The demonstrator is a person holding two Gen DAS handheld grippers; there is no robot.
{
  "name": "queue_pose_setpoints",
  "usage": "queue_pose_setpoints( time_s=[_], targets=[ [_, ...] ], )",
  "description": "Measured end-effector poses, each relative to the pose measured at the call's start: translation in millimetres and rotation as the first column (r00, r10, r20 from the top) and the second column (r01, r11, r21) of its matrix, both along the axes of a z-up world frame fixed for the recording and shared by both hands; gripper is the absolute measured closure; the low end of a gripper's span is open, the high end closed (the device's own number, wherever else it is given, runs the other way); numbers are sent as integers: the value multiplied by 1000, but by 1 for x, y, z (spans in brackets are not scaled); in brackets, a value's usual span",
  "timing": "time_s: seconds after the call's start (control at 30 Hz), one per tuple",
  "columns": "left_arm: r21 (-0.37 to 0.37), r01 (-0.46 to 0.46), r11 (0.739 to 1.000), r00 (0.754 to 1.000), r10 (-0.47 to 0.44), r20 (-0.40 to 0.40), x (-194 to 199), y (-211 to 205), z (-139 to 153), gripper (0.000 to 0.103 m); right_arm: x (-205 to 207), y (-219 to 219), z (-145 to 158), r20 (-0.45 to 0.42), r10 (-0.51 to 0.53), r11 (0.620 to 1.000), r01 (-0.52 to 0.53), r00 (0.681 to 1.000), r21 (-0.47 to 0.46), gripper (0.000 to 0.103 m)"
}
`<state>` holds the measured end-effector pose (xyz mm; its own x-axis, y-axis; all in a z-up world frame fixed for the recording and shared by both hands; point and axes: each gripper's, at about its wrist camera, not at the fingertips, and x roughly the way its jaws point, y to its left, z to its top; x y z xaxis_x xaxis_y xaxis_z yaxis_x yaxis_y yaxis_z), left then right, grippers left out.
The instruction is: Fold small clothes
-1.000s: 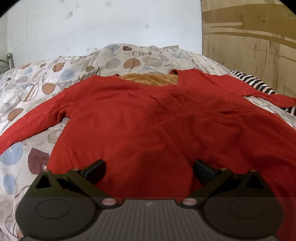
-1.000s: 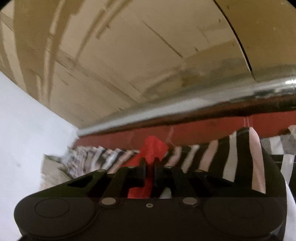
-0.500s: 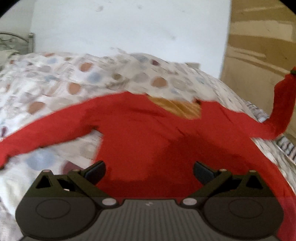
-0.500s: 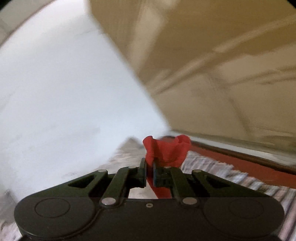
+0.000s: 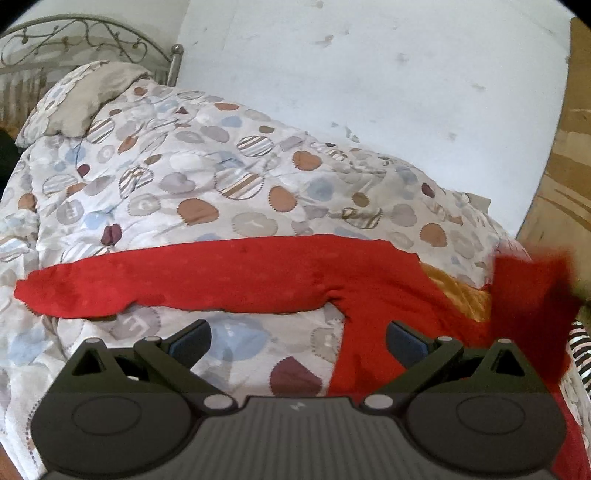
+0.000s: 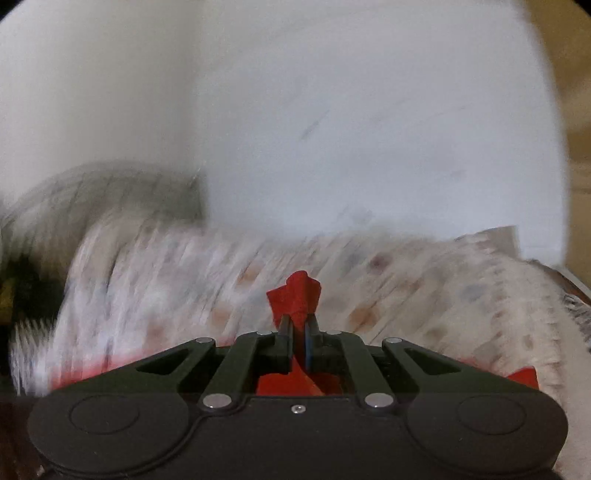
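Presently a red long-sleeved top (image 5: 362,295) is seen spread on a quilt (image 5: 207,192) printed with brown, grey and blue circles, one sleeve (image 5: 177,284) stretched out flat toward the left of the left wrist view. An orange lining (image 5: 461,295) is exposed at the neck opening. The left gripper (image 5: 297,338) is held above the quilt and the top's side edge, its jaws spread wide with nothing between them. At the right edge of that view, a blurred red fold (image 5: 532,302) of the garment is raised off the bed. In the right wrist view, the right gripper (image 6: 299,328) is closed tightly on a bunch of the top's red fabric (image 6: 297,295), which sticks up past the fingertips; the background is heavily smeared. A pillow (image 5: 85,96) and a metal bed frame (image 5: 96,33) are noted at the far left, against a white wall (image 5: 369,81). A striped cloth (image 5: 580,339) is just visible at the right margin.
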<state>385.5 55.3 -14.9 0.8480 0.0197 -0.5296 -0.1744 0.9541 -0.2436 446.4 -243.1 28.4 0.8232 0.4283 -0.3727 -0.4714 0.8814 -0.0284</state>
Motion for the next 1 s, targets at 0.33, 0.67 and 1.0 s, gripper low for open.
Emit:
queue_pose_setpoints(
  time_s=[0.33,0.67,1.0],
  targets=[
    [-86,37,996,999,-38,-7,1,-7,-15,0,-59,66,-78,-115,208,900,-236,971,-367,84],
    [-114,247,962,967,-253,-37,20,-57,-41,0,-80,-3,-70,-97,12,969,-36,995,-246,16],
    [225,267,937,963,-266,-31,-3,-118,-95,0,-33,-111,-78,118,-360,802,372,925,-466,2]
  ],
)
